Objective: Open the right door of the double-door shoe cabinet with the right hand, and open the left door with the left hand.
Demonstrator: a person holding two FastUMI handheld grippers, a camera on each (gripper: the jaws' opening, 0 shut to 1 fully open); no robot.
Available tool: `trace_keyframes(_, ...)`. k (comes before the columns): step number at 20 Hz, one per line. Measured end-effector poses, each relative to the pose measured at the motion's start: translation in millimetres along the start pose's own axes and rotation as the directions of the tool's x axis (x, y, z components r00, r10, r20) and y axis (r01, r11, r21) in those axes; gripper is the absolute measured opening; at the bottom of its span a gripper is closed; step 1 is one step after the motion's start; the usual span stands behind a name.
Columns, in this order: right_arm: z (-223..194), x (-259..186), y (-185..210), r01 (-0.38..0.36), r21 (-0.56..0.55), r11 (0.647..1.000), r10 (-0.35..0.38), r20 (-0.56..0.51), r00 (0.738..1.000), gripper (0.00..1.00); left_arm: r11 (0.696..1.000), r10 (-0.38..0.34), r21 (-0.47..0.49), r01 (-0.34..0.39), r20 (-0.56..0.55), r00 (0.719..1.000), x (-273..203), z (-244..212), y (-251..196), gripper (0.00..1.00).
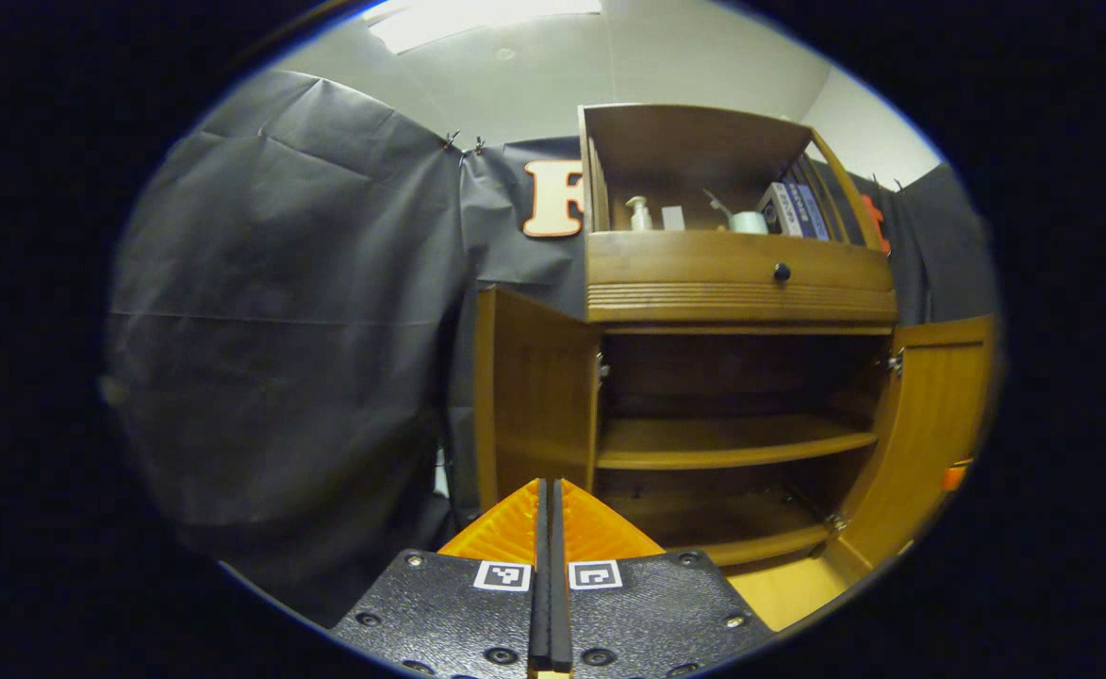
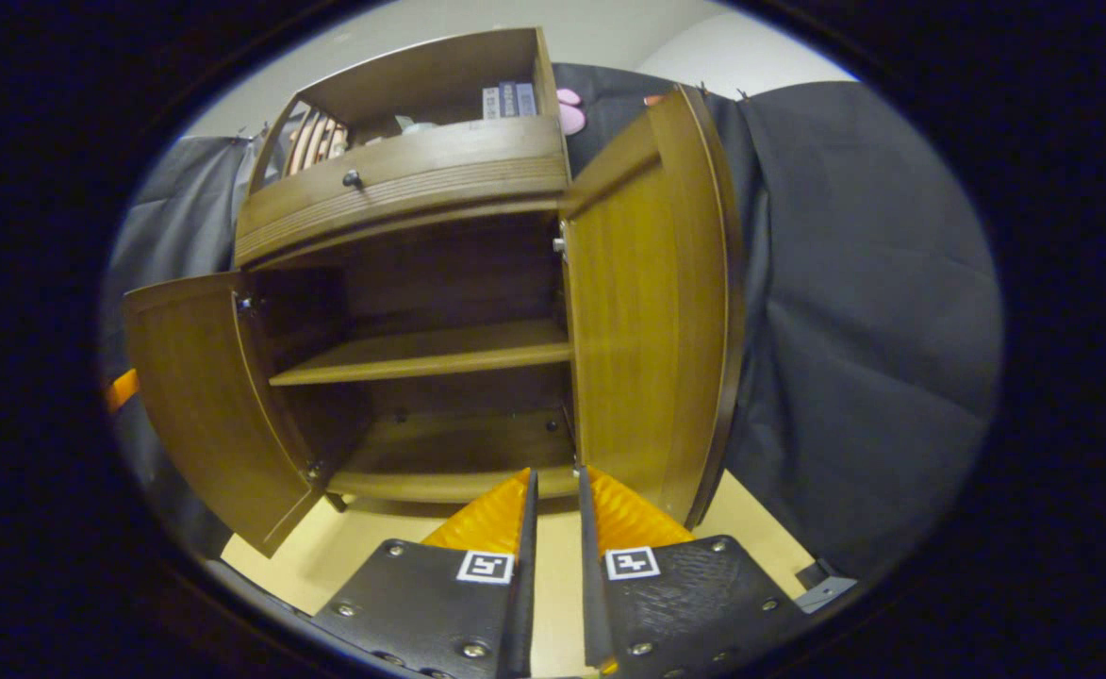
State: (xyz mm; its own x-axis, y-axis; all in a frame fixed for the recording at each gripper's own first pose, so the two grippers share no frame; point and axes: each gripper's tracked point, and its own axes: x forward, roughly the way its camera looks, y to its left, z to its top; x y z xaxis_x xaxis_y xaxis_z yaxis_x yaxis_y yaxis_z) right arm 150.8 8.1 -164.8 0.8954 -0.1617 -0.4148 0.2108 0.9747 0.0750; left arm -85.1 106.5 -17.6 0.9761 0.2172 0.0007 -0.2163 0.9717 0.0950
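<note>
The wooden shoe cabinet [image 1: 741, 283] stands with both lower doors swung wide. In the left gripper view its left door [image 1: 534, 396] is just beyond my left gripper [image 1: 550, 483], whose fingers are pressed together on nothing; the right door [image 1: 934, 424] hangs open at the far right. In the right gripper view the right door [image 2: 647, 302] stands open just beyond my right gripper [image 2: 555, 471], whose fingers are slightly apart and hold nothing. The left door [image 2: 204, 405] is open on the far side. One bare shelf [image 2: 430, 354] shows inside.
Above the doors is a drawer with a dark knob [image 1: 782, 272], and an open top shelf with a bottle [image 1: 640, 215], a tape roll [image 1: 749, 223] and books [image 1: 798, 209]. Black cloth [image 1: 279, 330] hangs on both sides. The floor [image 2: 373, 538] is light wood.
</note>
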Motion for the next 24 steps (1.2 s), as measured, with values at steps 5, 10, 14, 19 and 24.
trace_keyframes(5,49.3,-2.4,30.3,-0.066,-0.019,0.998,0.068,0.092,0.993,0.21,0.996,-0.087,-0.035,0.088,0.016,0.996,14.5,18.6,-46.8,0.01)
trace_keyframes(10,89.9,-11.5,82.5,-0.170,-0.029,0.985,0.172,0.147,0.974,0.21,0.975,-0.210,-0.074,0.210,0.018,0.978,35.2,33.7,-108.7,0.01)
trace_keyframes(14,127.0,-18.9,102.4,-0.201,-0.052,0.978,0.208,0.199,0.958,0.21,0.954,-0.281,-0.093,0.284,0.037,0.959,40.8,52.6,-146.8,0.01)
trace_keyframes(19,165.0,-31.8,113.0,-0.203,-0.056,0.977,0.211,0.249,0.945,0.21,0.930,-0.350,-0.107,0.353,0.045,0.936,43.9,70.1,-178.6,0.01)
trace_keyframes(24,175.7,-38.6,116.6,-0.201,-0.060,0.978,0.209,0.268,0.940,0.21,0.918,-0.382,-0.100,0.384,0.042,0.923,44.0,78.9,-197.8,0.01)
